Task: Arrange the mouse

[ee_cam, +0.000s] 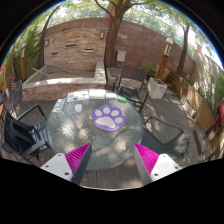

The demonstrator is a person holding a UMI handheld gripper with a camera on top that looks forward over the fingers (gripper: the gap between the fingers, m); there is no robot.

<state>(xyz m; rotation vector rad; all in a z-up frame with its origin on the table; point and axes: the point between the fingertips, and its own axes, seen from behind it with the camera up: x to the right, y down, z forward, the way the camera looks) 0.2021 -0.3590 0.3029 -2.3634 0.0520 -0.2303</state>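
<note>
A round glass table (80, 135) stands on a wooden deck ahead of my fingers. On it lies a white mat with a purple paw print (109, 117), beyond the fingers and slightly right of the table's middle. A small white object (78, 107) sits left of the mat, a pale one (100, 96) at the far rim, and a small green one (122, 99) behind the mat. I cannot tell which is the mouse. My gripper (112, 160) is open and empty, well short of the mat, with its magenta pads (78, 158) wide apart.
Black chairs stand around the table: one at the left (30, 125), one at the right (165, 125), one at the back (130, 88). A brick wall (75, 45), a tree trunk (115, 35) and a white planter (157, 86) lie beyond.
</note>
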